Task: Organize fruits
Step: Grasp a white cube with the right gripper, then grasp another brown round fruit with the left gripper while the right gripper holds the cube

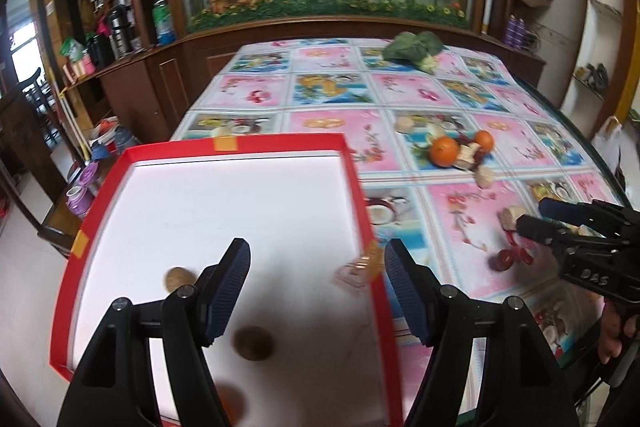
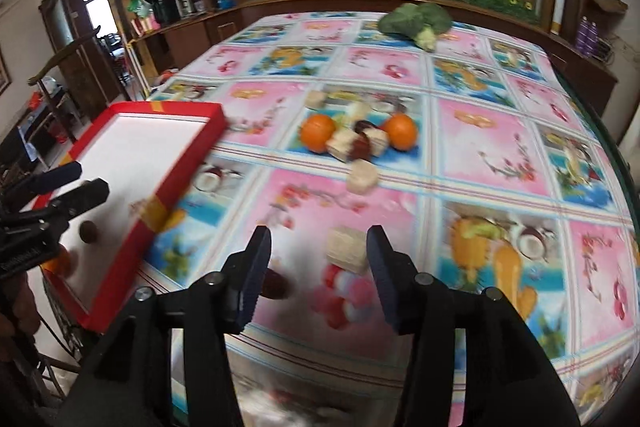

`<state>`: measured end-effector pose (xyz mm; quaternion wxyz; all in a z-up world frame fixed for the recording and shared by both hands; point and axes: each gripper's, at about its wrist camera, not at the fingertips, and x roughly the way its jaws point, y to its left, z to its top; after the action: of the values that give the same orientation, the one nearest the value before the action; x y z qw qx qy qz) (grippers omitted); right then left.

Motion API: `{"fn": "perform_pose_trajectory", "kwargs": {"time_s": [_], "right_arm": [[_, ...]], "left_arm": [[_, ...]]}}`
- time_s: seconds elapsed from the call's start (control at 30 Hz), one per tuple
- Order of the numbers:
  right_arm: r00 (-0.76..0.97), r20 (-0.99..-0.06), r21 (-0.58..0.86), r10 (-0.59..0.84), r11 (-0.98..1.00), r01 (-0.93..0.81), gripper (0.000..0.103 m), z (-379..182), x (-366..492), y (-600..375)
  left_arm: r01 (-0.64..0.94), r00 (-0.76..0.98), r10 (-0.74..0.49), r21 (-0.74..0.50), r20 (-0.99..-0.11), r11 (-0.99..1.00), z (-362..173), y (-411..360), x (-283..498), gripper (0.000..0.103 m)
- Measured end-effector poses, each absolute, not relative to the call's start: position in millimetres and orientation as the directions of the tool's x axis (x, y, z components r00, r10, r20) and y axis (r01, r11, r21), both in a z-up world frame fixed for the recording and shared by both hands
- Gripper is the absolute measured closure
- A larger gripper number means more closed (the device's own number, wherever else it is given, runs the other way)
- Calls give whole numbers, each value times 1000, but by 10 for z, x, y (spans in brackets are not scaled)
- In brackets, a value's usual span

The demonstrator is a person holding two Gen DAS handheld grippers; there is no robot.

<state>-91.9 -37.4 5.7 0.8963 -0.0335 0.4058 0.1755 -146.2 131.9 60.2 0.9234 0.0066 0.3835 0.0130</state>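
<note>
Left gripper point(image 1: 318, 263) jaws apart, empty, over tray point(image 1: 340, 147); right gripper point(image 2: 319, 247) jaws apart, best centred over date point(image 2: 276, 285) near table's front edge.

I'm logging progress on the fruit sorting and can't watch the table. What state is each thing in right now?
Left tongs: open, empty, over the red tray.
Right tongs: open, empty, over the tablecloth.
Red tray: holds two brown fruits and something orange.
Two oranges: loose on the cloth.
Wafer pieces: scattered on the cloth.
Broccoli: lying at the far end.
</note>
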Motion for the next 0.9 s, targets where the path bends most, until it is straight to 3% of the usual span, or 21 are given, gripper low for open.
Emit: {"fn": "perform_pose_trajectory", "kwargs": {"time_s": [0.4,0.6,0.73,0.9], "right_arm": [[580,-768,90,272,942,-323,51,-98,-817,-413],[561,-784,105,267,947,-304,52,-174,-748,-386],[551,-791,112,264,949,-294,62,-195,-712,-384],[552,-794,105,255,952,-288,69,-203,-709,-402]], "left_arm": [[11,704,7,20,-710,1000,628,1228,-1506,33],[114,708,-102,-30,-699,993,646,1099,-1591,33],[203,696,-166,-30,-698,979,645,943,-1633,33],[195,689,-168,-43,-705,980,640,932,-1614,33]]}}
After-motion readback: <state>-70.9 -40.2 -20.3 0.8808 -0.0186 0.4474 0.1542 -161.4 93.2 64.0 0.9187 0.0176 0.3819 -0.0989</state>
